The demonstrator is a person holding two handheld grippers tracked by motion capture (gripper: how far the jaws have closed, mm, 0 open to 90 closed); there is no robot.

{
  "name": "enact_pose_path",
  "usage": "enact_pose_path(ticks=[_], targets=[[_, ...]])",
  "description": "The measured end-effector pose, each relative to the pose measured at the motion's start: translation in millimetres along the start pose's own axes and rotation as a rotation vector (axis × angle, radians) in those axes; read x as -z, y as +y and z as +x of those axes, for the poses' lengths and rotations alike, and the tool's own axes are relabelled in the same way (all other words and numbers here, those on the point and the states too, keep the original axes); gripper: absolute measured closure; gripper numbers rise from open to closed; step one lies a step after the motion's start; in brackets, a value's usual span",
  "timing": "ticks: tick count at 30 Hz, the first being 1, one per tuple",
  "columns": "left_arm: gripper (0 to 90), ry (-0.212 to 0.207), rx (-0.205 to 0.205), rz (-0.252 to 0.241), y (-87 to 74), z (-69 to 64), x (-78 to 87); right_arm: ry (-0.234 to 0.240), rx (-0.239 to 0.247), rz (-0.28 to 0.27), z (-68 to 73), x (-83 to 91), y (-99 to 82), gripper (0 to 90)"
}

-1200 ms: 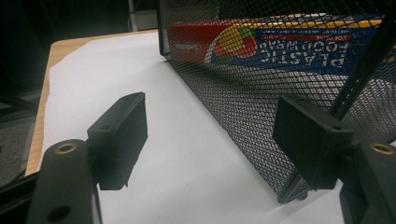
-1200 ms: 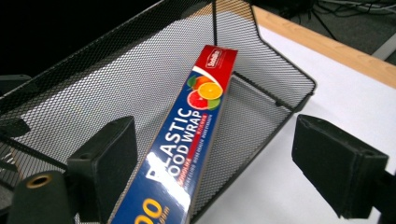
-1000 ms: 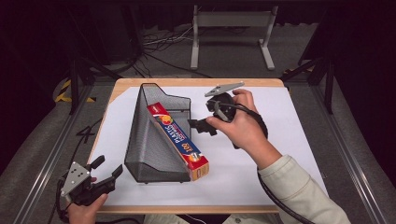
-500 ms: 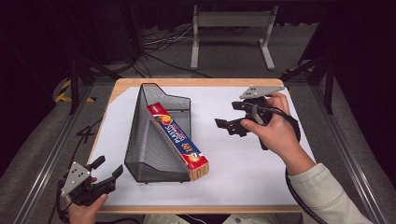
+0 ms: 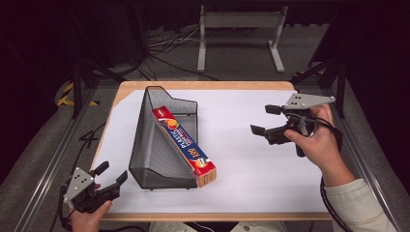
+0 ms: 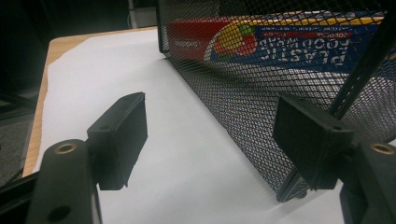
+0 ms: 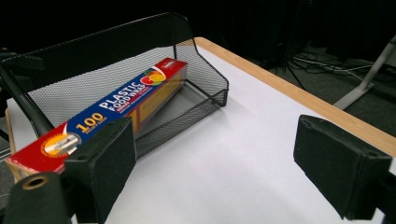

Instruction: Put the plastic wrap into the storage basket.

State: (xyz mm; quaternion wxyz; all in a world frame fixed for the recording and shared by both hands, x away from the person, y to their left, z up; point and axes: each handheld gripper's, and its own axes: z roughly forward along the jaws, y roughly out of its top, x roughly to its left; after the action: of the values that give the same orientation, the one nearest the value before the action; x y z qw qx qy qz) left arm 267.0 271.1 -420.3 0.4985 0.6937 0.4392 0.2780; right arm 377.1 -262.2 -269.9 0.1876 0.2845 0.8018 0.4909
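A red and blue plastic food wrap box (image 5: 184,145) lies lengthwise in a black wire mesh basket (image 5: 159,140) on the white table cover (image 5: 241,159), its near end poking out of the basket's low front. From the right gripper view the box (image 7: 107,109) and basket (image 7: 93,60) sit to the left. My right gripper (image 5: 265,120) hovers open and empty at the table's right side, jaws pointing left toward the basket. At the near left corner my left gripper (image 5: 110,173) stands open and empty, just left of the basket's mesh wall (image 6: 261,102).
The wooden table edge (image 5: 203,85) frames the white cover. Behind the table stand a grey metal stand (image 5: 239,29) and cables on the floor. Metal rails run along both sides.
My right gripper has drawn away from the box toward the right side of the table, still open. The left gripper has stayed where it was.
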Motion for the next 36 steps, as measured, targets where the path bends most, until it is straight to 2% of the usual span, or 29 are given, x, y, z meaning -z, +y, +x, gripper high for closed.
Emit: enact_pose_path(ticks=[4, 7, 9, 13, 15, 17, 18, 22, 25, 27, 28, 36], targets=[[26.9, 0.001, 0.002, -0.001, -0.1, 0.3, 0.2, 0.006, 0.017, 0.0, -5.9, 11.0, -14.1, 13.5], [26.9, 0.001, 0.002, -0.001, 0.0, 0.1, 0.2, -0.037, 0.057, 0.003, -11.2, 19.3, -27.9, 13.5], [26.9, 0.002, 0.0, 0.0, 0.0, 0.1, 0.2, -0.037, 0.054, -0.002, -12.5, 21.1, -31.8, 13.5], [26.9, 0.001, 0.001, 0.001, -0.2, 0.1, -0.3, -0.027, 0.045, -0.005, -19.2, 29.1, -52.5, 13.5], [26.9, 0.001, -0.002, 0.003, -0.1, 0.3, -0.5, -0.047, 0.06, -0.01, -22.8, 32.9, -63.5, 13.5], [26.9, 0.001, -0.003, 0.004, -0.1, 0.2, -0.6, -0.051, 0.051, -0.035, -24.8, 36.1, -73.4, 13.5], [26.8, 0.001, -0.003, 0.004, -0.1, 0.2, -0.6, -0.051, 0.051, -0.035, -24.8, 36.1, -73.4, 13.5], [26.8, 0.001, -0.006, 0.004, -0.2, 0.3, -1.0, -0.051, 0.042, -0.057, -26.9, 40.3, -93.0, 13.6], [26.8, 0.001, -0.007, 0.005, -0.2, 0.4, -0.9, -0.05, 0.04, -0.053, -28.4, 40.8, -110.3, 13.6], [26.8, -0.002, -0.009, 0.005, -0.3, 0.4, -1.2, -0.047, 0.041, -0.051, -28.5, 40.7, -113.5, 13.5], [26.8, -0.002, -0.01, 0.006, -0.2, 0.2, -1.2, -0.044, 0.04, -0.047, -28.3, 39.8, -122.6, 13.6], [26.8, 0.001, -0.006, 0.01, -0.6, 0.5, -1.4, -0.045, 0.042, -0.02, -29.3, 37.8, -143.9, 14.4]])
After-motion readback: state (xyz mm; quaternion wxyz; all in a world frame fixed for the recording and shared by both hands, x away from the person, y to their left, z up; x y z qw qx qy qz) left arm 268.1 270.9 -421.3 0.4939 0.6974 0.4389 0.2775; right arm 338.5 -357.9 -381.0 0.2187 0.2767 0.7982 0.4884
